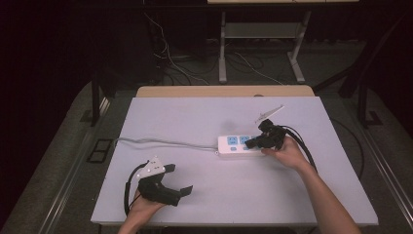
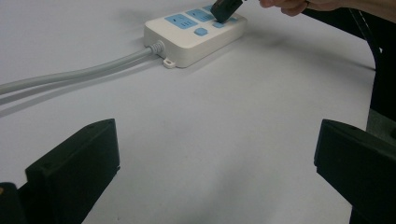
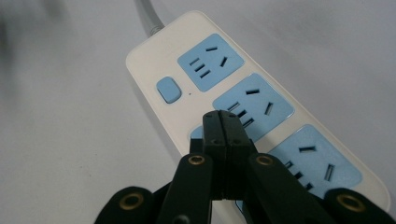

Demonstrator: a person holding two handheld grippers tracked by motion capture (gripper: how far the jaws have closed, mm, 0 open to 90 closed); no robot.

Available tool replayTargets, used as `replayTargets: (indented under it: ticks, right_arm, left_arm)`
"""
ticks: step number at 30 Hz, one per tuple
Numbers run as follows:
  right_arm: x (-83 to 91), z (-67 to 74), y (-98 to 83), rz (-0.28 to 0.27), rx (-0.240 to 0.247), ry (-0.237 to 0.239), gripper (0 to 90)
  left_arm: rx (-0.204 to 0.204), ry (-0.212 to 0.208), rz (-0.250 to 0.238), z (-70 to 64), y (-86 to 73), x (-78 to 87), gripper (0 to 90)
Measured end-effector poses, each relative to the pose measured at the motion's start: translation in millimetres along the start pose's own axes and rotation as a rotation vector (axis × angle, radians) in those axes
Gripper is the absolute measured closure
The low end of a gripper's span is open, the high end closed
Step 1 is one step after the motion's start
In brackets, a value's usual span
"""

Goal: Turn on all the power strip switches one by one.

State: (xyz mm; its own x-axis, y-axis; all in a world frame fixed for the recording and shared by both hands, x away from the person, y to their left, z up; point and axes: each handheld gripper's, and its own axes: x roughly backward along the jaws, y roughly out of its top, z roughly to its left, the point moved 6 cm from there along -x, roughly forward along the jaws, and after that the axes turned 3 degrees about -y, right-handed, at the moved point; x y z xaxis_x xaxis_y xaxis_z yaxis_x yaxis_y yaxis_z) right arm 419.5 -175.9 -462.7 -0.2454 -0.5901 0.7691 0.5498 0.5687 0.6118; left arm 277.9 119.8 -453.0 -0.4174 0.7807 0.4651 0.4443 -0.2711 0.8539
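- Lower left of the high view: left gripper (image 1: 179, 179) is idling on the table (image 1: 195, 117), jaws spread, empty.
- Right of centre: power strip (image 1: 233, 145) is lying flat.
- Right gripper (image 1: 251, 143), jaws closed together on nothing, is bearing on a blue switch (image 3: 195, 133); press straight down, keeping the tip centred.

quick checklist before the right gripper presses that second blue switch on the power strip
1. Right gripper jaws shut to form one pressing tip: ok.
2. Tip over the second blue switch, beside the middle socket: ok; contact cannot tell.
3. First blue switch clear of the tip: ok.
4. Power strip lying flat on the table, nothing plugged in: ok.
5. Grey cord running away to the left, clear of both grippers: ok.
6. Left gripper jaws open, well away from the strip: ok.
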Motion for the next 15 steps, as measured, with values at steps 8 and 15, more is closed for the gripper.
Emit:
replayTargets:
  ticks: [8, 15]
  right_arm:
    - [0.2, 0.1, 0.0, -0.002, -0.008, 0.001, 90.0]
    - [0.1, 0.0, -2.1, -0.017, -0.019, 0.005, 90.0]
  left_arm:
    - [-0.002, -0.001, -0.001, -0.8, -0.2, 0.1, 0.0]
    - [0.000, -0.001, -0.005, -0.8, 0.0, 0.8, 0.0]
